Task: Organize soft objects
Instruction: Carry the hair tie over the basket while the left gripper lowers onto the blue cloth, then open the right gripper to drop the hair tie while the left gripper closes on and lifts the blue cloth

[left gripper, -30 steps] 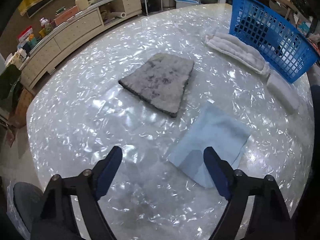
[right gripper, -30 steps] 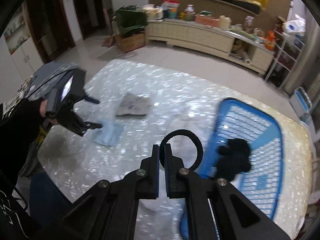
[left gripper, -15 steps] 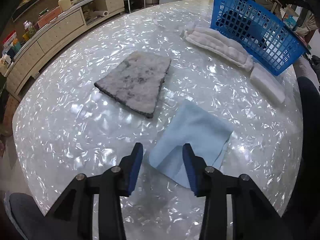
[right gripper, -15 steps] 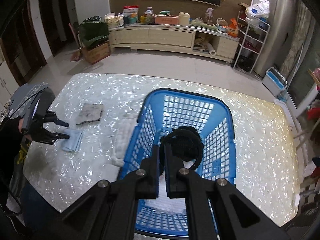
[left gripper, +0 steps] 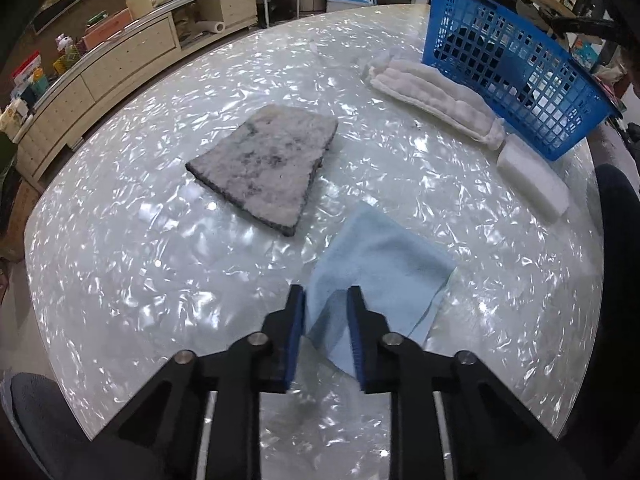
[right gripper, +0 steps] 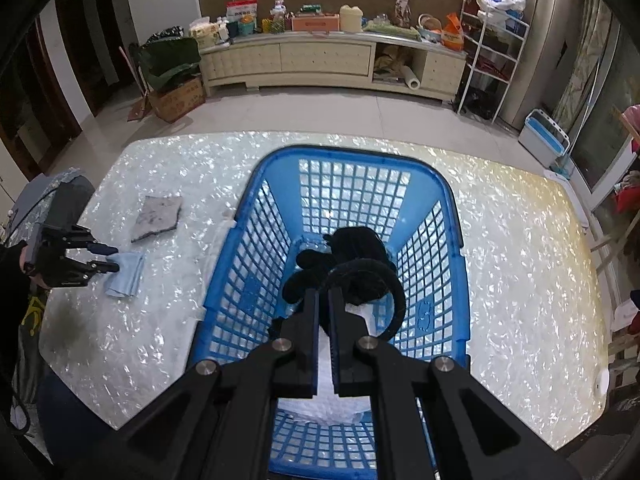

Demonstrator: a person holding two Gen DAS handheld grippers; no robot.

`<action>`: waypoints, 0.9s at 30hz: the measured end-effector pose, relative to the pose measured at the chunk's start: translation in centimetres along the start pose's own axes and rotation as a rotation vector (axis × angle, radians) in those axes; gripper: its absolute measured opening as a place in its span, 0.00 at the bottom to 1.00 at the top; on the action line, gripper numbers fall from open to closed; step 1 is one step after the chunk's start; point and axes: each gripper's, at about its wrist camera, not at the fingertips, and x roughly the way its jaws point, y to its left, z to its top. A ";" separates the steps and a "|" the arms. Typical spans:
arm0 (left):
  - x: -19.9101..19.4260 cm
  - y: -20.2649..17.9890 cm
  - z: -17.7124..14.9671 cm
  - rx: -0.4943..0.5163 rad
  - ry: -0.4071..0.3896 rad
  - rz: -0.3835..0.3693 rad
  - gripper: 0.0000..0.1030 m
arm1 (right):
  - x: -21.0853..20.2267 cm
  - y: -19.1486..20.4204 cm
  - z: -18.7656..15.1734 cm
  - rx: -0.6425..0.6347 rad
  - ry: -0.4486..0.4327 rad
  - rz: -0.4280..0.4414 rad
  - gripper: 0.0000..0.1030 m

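A pearly white table (left gripper: 140, 240) stands in a living room, with a long cream sideboard (right gripper: 328, 60) by the far wall. On the table lie a grey mat (left gripper: 266, 168), a light blue cloth (left gripper: 380, 272), a rolled white towel (left gripper: 436, 100) and a white block (left gripper: 534, 184). The blue basket (right gripper: 452, 216) stands just beside the towel.

The left gripper (left gripper: 325, 300) is low at the near corner of the blue cloth — its fingers are narrowed around the corner, but I cannot tell if they already pinch it.

The right gripper (right gripper: 323, 300) hangs over the basket, jaws closed on a black headband (right gripper: 394, 280). Under it, inside the basket, lie a black plush item (right gripper: 352, 248) and something white (right gripper: 320, 404).
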 end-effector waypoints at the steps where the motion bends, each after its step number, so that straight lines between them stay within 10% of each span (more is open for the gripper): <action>1: -0.1 0.0 -0.1 -0.004 -0.002 0.004 0.13 | 0.3 -0.1 0.0 0.001 0.011 -0.004 0.04; 21: -1.7 -0.9 -1.7 -0.104 -0.036 0.056 0.03 | 8.6 -0.5 -2.6 0.035 0.317 0.045 0.05; 27: -2.9 -1.0 -2.3 -0.125 -0.052 0.047 0.03 | 7.5 -0.2 -2.8 0.025 0.297 0.035 0.63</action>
